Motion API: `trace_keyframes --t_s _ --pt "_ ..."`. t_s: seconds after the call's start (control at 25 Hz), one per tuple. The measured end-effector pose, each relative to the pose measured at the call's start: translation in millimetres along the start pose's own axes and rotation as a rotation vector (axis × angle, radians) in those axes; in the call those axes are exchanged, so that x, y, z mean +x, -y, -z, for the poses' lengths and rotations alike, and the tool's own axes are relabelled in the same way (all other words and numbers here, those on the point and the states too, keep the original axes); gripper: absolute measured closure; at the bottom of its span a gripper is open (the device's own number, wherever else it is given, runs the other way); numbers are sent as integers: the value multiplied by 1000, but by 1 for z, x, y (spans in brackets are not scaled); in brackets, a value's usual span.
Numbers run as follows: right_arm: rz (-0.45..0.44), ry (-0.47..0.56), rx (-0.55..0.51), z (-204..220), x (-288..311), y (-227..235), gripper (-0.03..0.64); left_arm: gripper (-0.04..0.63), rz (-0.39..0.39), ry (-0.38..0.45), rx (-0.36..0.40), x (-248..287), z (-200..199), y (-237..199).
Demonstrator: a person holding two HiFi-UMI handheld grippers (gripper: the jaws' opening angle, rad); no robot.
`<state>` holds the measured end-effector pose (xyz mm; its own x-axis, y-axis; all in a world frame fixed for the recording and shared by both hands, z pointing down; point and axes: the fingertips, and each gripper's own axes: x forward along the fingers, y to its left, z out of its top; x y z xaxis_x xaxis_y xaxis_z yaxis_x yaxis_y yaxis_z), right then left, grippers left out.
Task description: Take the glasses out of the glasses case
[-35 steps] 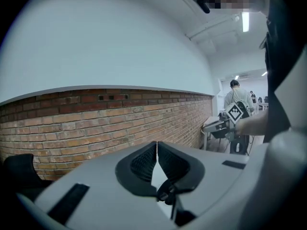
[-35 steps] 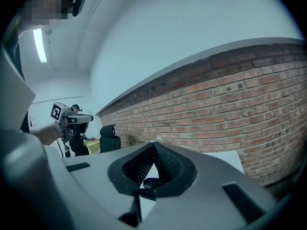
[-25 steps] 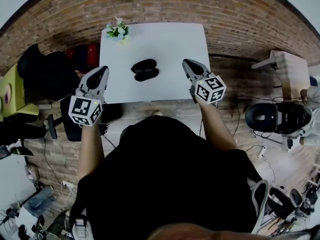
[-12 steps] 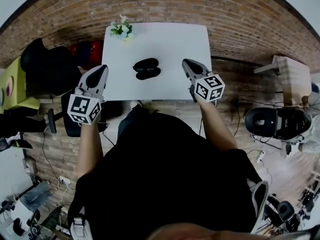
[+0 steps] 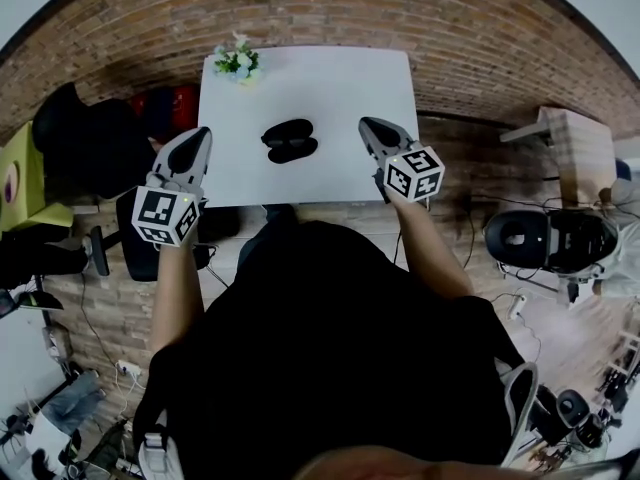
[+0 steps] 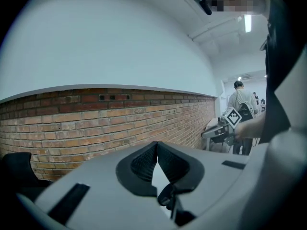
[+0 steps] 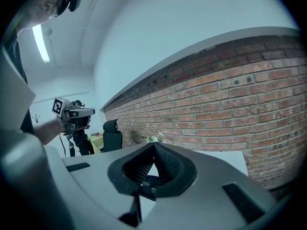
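A black glasses case (image 5: 289, 140) lies near the middle of the white table (image 5: 340, 78); from above it shows two dark lobes, and no glasses are visible. My left gripper (image 5: 203, 131) hovers at the table's left edge, left of the case, with its jaws shut on nothing. My right gripper (image 5: 366, 123) hangs over the table's right part, right of the case, also shut and empty. In the left gripper view the pads (image 6: 144, 164) meet at the tips. The right gripper view shows the same, with its pads (image 7: 165, 166) closed to a point.
A small pot of flowers (image 5: 237, 60) stands at the table's far left corner. A black chair (image 5: 85, 138) and red items (image 5: 170, 103) sit left of the table. A wooden stand (image 5: 565, 143) and a black round device (image 5: 525, 233) are at the right. A person (image 6: 242, 99) stands far off.
Both grippers hold almost the same places and stay shut. The head camera has shifted a little, and the case has not moved.
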<state>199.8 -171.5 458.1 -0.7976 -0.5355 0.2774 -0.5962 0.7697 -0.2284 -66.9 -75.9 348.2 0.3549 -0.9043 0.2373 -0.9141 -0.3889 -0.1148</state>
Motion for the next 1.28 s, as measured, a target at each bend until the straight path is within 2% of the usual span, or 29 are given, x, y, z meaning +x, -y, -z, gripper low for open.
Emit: trace_keyframes --t_s 0.28,1.0,1.28 --pt "-4 -48 -15 1 23 1 602 583 15 -5 -13 20 8 -19" --pt "41 -83 3 -8 98 19 601 583 46 -25 -58 59 32 -91" --pt "55 -148 -29 12 121 24 602 584 61 -35 -69 71 41 -102"
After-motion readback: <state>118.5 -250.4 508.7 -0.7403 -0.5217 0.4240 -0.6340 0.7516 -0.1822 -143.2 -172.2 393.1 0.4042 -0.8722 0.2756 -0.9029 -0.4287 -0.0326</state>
